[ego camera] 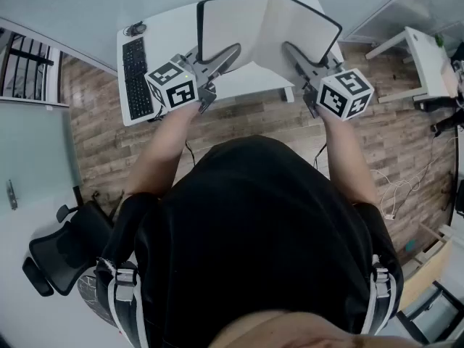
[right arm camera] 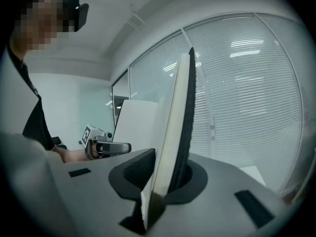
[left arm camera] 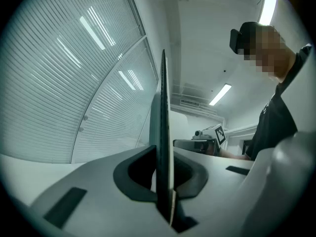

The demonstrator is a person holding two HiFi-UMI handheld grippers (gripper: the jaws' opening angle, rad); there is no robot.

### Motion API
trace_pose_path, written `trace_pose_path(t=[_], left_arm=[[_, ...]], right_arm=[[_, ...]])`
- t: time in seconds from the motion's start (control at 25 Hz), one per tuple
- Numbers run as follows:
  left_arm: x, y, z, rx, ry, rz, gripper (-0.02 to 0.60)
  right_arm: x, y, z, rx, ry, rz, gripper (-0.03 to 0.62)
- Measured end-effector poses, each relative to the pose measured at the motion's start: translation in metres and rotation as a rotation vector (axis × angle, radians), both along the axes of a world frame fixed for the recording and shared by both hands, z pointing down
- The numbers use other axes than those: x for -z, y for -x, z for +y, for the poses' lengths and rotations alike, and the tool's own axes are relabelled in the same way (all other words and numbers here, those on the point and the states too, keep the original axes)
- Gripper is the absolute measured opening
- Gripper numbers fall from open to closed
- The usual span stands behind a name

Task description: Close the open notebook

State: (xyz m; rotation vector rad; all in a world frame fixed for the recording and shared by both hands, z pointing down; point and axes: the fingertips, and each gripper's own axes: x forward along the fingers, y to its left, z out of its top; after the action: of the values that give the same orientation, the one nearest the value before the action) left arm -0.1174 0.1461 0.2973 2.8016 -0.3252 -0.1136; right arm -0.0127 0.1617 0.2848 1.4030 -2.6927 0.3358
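2 grippers: left gripper, right gripper. 1 notebook btwn them. 1 keyboard, left of left gripper. 2 tables: desk under both, side table right of right gripper. 1 office chair.

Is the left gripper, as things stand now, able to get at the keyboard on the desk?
Probably not yet. The left gripper is shut on the left half of the notebook, so it is occupied. The keyboard lies near, at its left on the desk, with nothing between them.
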Motion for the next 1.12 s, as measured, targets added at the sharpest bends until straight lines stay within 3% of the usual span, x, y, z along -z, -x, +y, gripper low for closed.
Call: trace_pose_path(t=[0.36,0.6,0.76,0.92,1.12], left_arm=[[0.001,0.003,0.001,0.008,0.025,0.015,0.04],[-0.004,0.001,-0.001,0.013,0.042,0.02,0.04],[-0.006,0.024,-0.003,0.014,0.054,0.028,0.04],[-0.007,0.002,-0.001,0.016,0.058,0.028,0.04],[-0.006,0.031,-0.022,0.026,0.06,0.028,0.04]], right_arm=[[0.003,0.006,0.001,-0.008,-0.01,0.029,0.08],[-0.001,0.002,-0.001,-0.028,-0.005,-0.038,0.08],[-0.002,0.025,-0.003,-0.036,0.0,-0.048,0.08],[-0.002,0.003,-0.004,-0.045,-0.007,-0.07,0.08],[-0.001,0.033,-0.024,-0.044,-0.007,-0.086,0.08]])
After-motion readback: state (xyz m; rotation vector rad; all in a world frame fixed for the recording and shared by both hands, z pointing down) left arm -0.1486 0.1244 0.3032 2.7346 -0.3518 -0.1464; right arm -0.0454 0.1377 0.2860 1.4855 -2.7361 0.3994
